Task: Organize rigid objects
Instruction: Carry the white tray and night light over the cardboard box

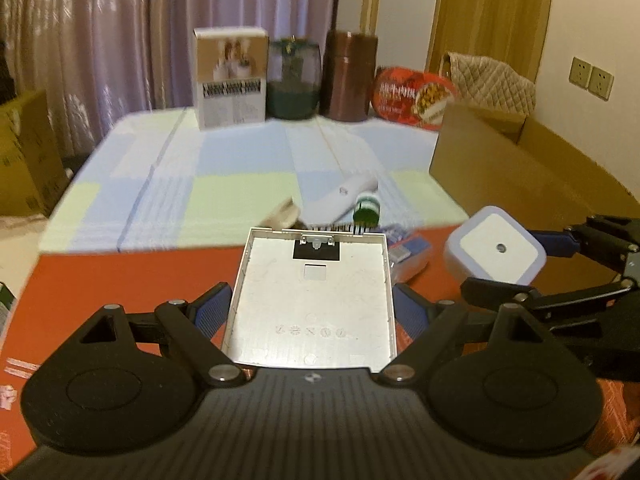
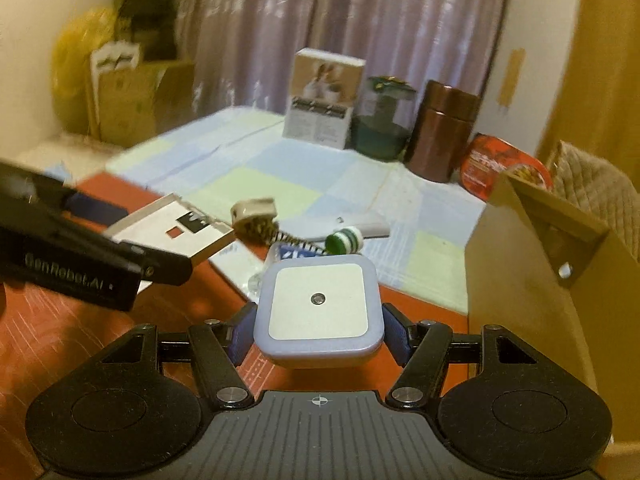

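Note:
My left gripper [image 1: 310, 312] is shut on a flat white plastic tray-like cover [image 1: 312, 292], its blue pads pressing both long sides, held above the red surface [image 1: 120, 280]. My right gripper [image 2: 318, 332] is shut on a square lilac night light with a white face [image 2: 318, 304]. The left view shows that light [image 1: 494, 250] at the right, clamped by the right gripper's black fingers [image 1: 496, 292]. The right view shows the cover [image 2: 172, 232] at the left. On the cloth beyond lie a brush [image 2: 256, 218], a green-capped bottle [image 2: 346, 240] and a white tube [image 1: 340, 196].
An open cardboard box [image 1: 520, 168] stands at the right. Along the back of the checked cloth [image 1: 180, 168] stand a white carton [image 1: 230, 76], a green jar [image 1: 294, 80], a brown canister [image 1: 350, 76] and a red bowl [image 1: 412, 96]. More cardboard boxes [image 2: 128, 96] sit far left.

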Action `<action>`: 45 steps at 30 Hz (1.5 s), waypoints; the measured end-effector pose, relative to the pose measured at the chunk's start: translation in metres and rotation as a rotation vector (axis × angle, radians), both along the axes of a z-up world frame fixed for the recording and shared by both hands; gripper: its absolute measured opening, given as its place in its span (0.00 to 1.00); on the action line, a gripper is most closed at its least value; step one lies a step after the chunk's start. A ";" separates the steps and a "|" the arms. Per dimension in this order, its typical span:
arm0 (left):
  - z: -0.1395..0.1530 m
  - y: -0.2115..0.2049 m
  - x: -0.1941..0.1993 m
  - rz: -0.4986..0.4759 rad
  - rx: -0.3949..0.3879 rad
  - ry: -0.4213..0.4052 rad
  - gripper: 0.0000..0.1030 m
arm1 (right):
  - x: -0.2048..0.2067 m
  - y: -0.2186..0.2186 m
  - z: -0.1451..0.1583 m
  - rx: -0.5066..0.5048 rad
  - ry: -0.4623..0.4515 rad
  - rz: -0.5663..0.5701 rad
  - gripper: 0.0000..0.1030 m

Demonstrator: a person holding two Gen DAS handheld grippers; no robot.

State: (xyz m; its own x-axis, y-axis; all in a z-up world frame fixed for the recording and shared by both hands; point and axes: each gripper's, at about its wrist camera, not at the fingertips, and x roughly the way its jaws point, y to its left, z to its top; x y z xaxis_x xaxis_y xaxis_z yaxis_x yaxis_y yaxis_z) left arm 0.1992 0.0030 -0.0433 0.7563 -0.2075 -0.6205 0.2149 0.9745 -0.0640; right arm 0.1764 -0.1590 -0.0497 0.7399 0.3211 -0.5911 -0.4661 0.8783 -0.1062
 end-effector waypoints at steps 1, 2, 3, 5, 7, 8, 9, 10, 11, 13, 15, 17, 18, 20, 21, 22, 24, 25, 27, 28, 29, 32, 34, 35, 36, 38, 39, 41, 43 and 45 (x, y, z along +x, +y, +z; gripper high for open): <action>0.005 -0.002 -0.004 0.009 -0.001 -0.012 0.81 | -0.002 -0.004 0.006 0.017 -0.002 -0.008 0.60; 0.010 -0.006 -0.008 0.020 -0.003 -0.019 0.81 | -0.004 -0.007 0.012 0.030 -0.008 -0.016 0.60; 0.015 -0.009 -0.012 0.028 -0.005 -0.025 0.81 | -0.007 -0.011 0.018 0.041 -0.016 -0.025 0.60; 0.024 -0.016 -0.021 0.038 -0.016 -0.036 0.81 | -0.013 -0.019 0.029 0.070 -0.025 -0.040 0.60; 0.032 -0.026 -0.031 0.049 -0.020 -0.048 0.81 | -0.018 -0.029 0.037 0.108 -0.012 -0.056 0.60; 0.035 -0.031 -0.035 0.053 -0.022 -0.055 0.81 | -0.022 -0.035 0.042 0.131 -0.003 -0.064 0.60; 0.039 -0.036 -0.039 0.057 -0.028 -0.060 0.81 | -0.024 -0.039 0.046 0.143 -0.002 -0.071 0.60; 0.042 -0.040 -0.042 0.057 -0.034 -0.064 0.81 | -0.028 -0.045 0.052 0.152 -0.007 -0.083 0.60; 0.045 -0.045 -0.045 0.053 -0.041 -0.067 0.81 | -0.030 -0.050 0.056 0.158 -0.013 -0.091 0.60; 0.051 -0.054 -0.051 0.047 -0.044 -0.076 0.81 | -0.034 -0.061 0.064 0.179 -0.019 -0.105 0.60; 0.057 -0.061 -0.056 0.041 -0.045 -0.088 0.81 | -0.038 -0.072 0.072 0.186 -0.029 -0.125 0.60; 0.065 -0.069 -0.059 0.033 -0.043 -0.101 0.81 | -0.042 -0.082 0.077 0.189 -0.040 -0.143 0.60; 0.069 -0.073 -0.061 0.029 -0.042 -0.108 0.81 | -0.043 -0.087 0.079 0.193 -0.043 -0.154 0.60; 0.076 -0.081 -0.064 0.019 -0.039 -0.121 0.81 | -0.046 -0.098 0.084 0.202 -0.052 -0.172 0.60; 0.080 -0.085 -0.064 0.014 -0.038 -0.127 0.81 | -0.048 -0.105 0.086 0.209 -0.057 -0.183 0.60; 0.083 -0.090 -0.065 0.008 -0.037 -0.132 0.81 | -0.049 -0.110 0.089 0.215 -0.063 -0.192 0.60; 0.088 -0.098 -0.065 -0.002 -0.036 -0.141 0.81 | -0.051 -0.120 0.093 0.222 -0.076 -0.209 0.60; 0.090 -0.102 -0.064 -0.008 -0.036 -0.145 0.81 | -0.053 -0.126 0.095 0.226 -0.082 -0.220 0.60; 0.095 -0.111 -0.064 -0.022 -0.033 -0.154 0.81 | -0.053 -0.139 0.099 0.237 -0.090 -0.244 0.60; 0.097 -0.117 -0.064 -0.032 -0.030 -0.159 0.81 | -0.053 -0.144 0.100 0.240 -0.092 -0.254 0.60; 0.098 -0.121 -0.064 -0.038 -0.029 -0.161 0.81 | -0.053 -0.151 0.102 0.245 -0.096 -0.269 0.60; 0.101 -0.136 -0.060 -0.058 -0.026 -0.164 0.81 | -0.053 -0.170 0.107 0.254 -0.109 -0.312 0.60; 0.101 -0.146 -0.058 -0.072 -0.023 -0.164 0.81 | -0.053 -0.180 0.108 0.257 -0.115 -0.333 0.60; 0.101 -0.150 -0.056 -0.079 -0.025 -0.162 0.81 | -0.053 -0.185 0.109 0.253 -0.117 -0.337 0.60; 0.101 -0.155 -0.055 -0.087 -0.024 -0.160 0.81 | -0.052 -0.189 0.109 0.248 -0.118 -0.341 0.60; 0.099 -0.166 -0.051 -0.100 -0.022 -0.158 0.81 | -0.051 -0.197 0.111 0.249 -0.122 -0.352 0.60; 0.099 -0.171 -0.049 -0.107 -0.021 -0.158 0.81 | -0.050 -0.201 0.111 0.246 -0.126 -0.360 0.60; 0.097 -0.179 -0.046 -0.117 -0.022 -0.158 0.81 | -0.046 -0.210 0.110 0.249 -0.121 -0.384 0.60; 0.094 -0.186 -0.042 -0.127 -0.023 -0.156 0.81 | -0.043 -0.217 0.108 0.259 -0.114 -0.402 0.60; 0.093 -0.192 -0.039 -0.136 -0.022 -0.156 0.81 | -0.040 -0.221 0.106 0.258 -0.109 -0.408 0.60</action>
